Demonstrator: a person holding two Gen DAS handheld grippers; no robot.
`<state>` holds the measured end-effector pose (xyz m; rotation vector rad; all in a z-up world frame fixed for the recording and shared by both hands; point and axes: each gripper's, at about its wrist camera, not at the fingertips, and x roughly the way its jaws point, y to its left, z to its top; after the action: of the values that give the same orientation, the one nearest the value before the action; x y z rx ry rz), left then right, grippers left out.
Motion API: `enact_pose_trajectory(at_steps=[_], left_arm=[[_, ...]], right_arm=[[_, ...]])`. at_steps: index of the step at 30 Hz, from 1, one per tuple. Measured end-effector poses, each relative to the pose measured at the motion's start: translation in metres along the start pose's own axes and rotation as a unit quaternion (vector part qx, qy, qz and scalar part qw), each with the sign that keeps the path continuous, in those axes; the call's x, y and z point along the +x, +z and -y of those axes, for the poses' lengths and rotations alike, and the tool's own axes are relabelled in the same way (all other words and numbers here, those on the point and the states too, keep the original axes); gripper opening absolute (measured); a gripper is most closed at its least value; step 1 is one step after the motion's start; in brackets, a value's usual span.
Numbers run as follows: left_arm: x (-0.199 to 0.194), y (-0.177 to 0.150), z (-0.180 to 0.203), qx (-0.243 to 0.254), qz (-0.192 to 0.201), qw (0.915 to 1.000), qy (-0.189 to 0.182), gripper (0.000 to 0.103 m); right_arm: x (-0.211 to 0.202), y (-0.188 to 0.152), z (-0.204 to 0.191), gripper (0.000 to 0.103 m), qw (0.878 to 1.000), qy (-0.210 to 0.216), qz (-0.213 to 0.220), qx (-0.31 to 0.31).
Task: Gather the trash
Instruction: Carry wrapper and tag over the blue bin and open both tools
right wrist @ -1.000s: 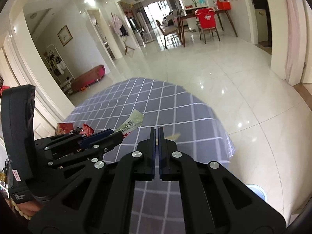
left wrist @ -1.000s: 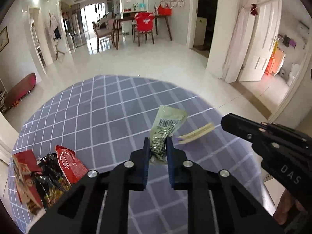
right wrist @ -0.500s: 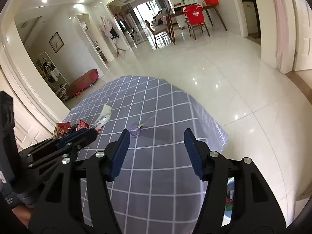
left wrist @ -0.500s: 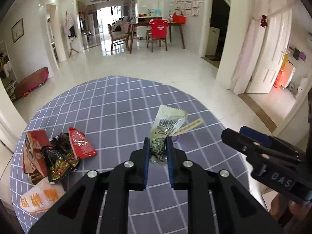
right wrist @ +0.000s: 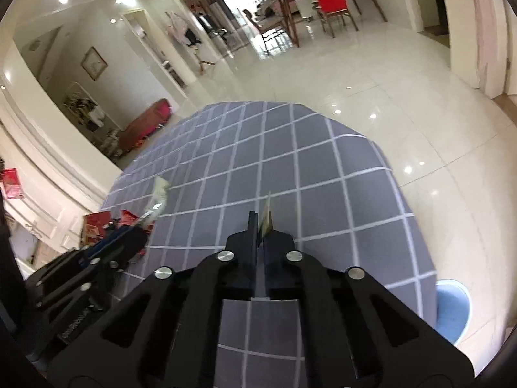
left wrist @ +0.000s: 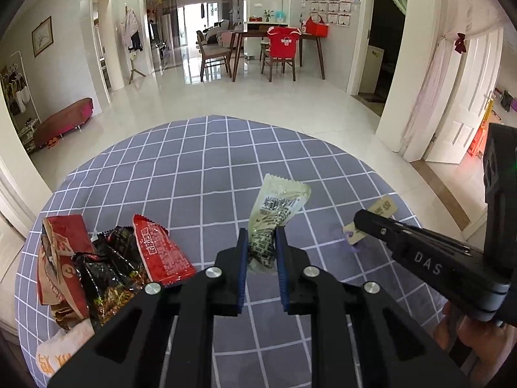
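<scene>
My left gripper [left wrist: 261,239] is shut on the lower end of a pale green snack wrapper [left wrist: 278,200], which stands up over the grey checked tablecloth [left wrist: 194,177]. To its right, my right gripper [left wrist: 358,221] is shut on a thin tan packet [left wrist: 381,208] lying at the cloth's right side. In the right wrist view the packet [right wrist: 266,218] pokes up edge-on between the closed fingers of the right gripper [right wrist: 261,229]. That blurred view also has the left gripper [right wrist: 122,236] and its wrapper [right wrist: 158,197] at the left.
A heap of red and black snack wrappers [left wrist: 106,258] lies at the table's left edge, with a white and orange bag [left wrist: 61,352] in front of it. A blue bin [right wrist: 450,307] stands on the floor by the table's right edge. A hand [left wrist: 478,336] holds the right gripper.
The right gripper opened wide, dropped toward the tan packet and closed on it. The left gripper shifted with the green wrapper still held, bringing the wrapper heap further into view.
</scene>
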<state>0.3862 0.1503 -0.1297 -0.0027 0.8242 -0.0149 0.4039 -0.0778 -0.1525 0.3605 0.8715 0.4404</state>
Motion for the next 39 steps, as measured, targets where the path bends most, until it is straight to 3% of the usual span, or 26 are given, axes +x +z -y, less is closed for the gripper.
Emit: enact_pose_trajectory(at_steps=[7,13,20,22,28,29,30,32,39], left_arm=[[-0.013,-0.004,0.023,0.01,0.007,0.9997,-0.023,0.016],[-0.039,-0.013,0.081,0.045,0.015,0.9964,-0.07,0.016],[-0.051,-0.039,0.172,0.102,-0.007,0.9832,-0.151,0.016],[-0.05,-0.05,0.2,0.122,-0.017,0.9786,-0.165,0.016],[-0.041,-0.075,0.261,0.153,-0.049,0.9669,-0.198,0.018],[-0.038,-0.078,0.269,0.154,-0.057,0.9649,-0.205,0.022],[-0.035,-0.079,0.275,0.153,-0.067,0.9629,-0.212,0.042],[-0.031,-0.082,0.286,0.146,-0.077,0.965,-0.204,0.072],[-0.032,-0.093,0.296,0.152,-0.075,0.9706,-0.171,0.073]], right_arm=[[-0.04,-0.006,0.006,0.001,0.999,0.01,0.033,-0.01],[-0.11,-0.023,0.035,0.001,0.997,-0.007,0.076,0.002],[-0.194,-0.062,0.087,0.001,0.99,-0.078,0.118,0.018],[-0.211,-0.074,0.099,0.001,0.985,-0.112,0.127,0.021],[-0.25,-0.108,0.148,0.001,0.977,-0.15,0.139,0.064],[-0.255,-0.113,0.155,0.001,0.975,-0.157,0.14,0.069],[-0.258,-0.115,0.161,0.001,0.974,-0.161,0.141,0.074],[-0.264,-0.122,0.173,0.001,0.972,-0.161,0.143,0.091],[-0.273,-0.134,0.196,0.001,0.973,-0.159,0.135,0.103]])
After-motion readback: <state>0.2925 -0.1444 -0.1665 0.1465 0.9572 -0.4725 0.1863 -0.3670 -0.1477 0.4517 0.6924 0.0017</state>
